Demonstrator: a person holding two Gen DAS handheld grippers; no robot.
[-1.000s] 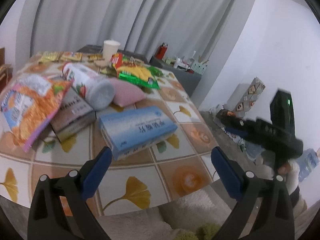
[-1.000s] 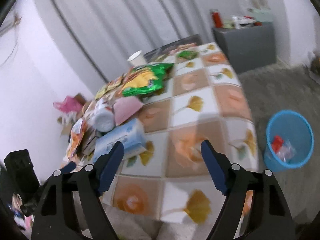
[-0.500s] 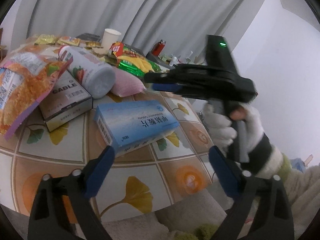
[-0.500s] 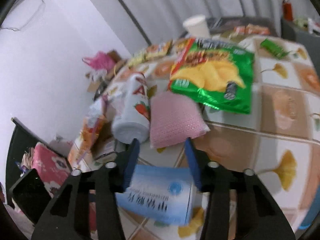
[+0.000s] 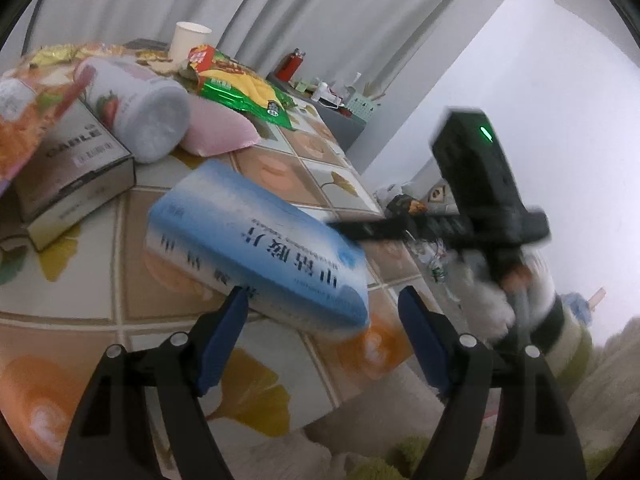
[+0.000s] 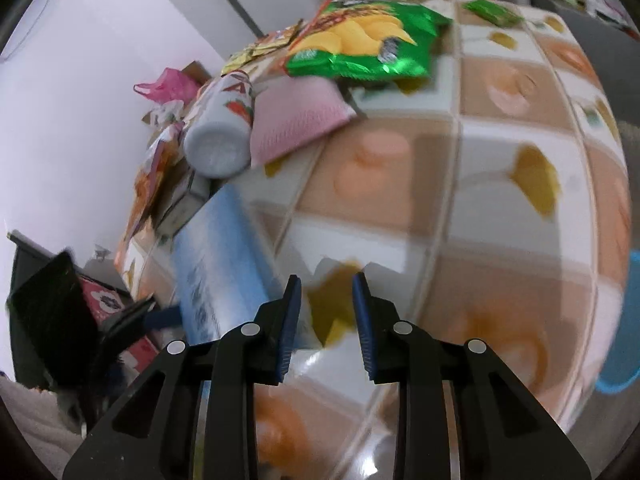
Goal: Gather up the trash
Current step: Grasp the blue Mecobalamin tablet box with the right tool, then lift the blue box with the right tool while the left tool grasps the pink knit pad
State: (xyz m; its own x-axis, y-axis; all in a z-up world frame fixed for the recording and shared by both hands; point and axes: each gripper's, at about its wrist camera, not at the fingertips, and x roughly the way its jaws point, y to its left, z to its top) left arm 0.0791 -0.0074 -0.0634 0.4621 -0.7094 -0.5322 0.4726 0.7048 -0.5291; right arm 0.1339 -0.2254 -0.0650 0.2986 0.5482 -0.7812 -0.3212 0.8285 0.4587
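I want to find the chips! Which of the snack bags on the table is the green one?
The green chip bag with yellow chips pictured, lying beyond the pink pouch. The other big bag, by the cable box, is orange.

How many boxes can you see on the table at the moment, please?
2. The blue box is tilted near the table's front edge, between the left gripper's closing jaws. The CABLE box lies behind it under the snack bags. Others may be hidden.

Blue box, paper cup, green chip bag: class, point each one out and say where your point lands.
blue box (image 5: 256, 240), left wrist view, on its printed top face.
paper cup (image 5: 190, 42), left wrist view, on its side wall.
green chip bag (image 6: 364, 40), right wrist view, on the pictured chips.
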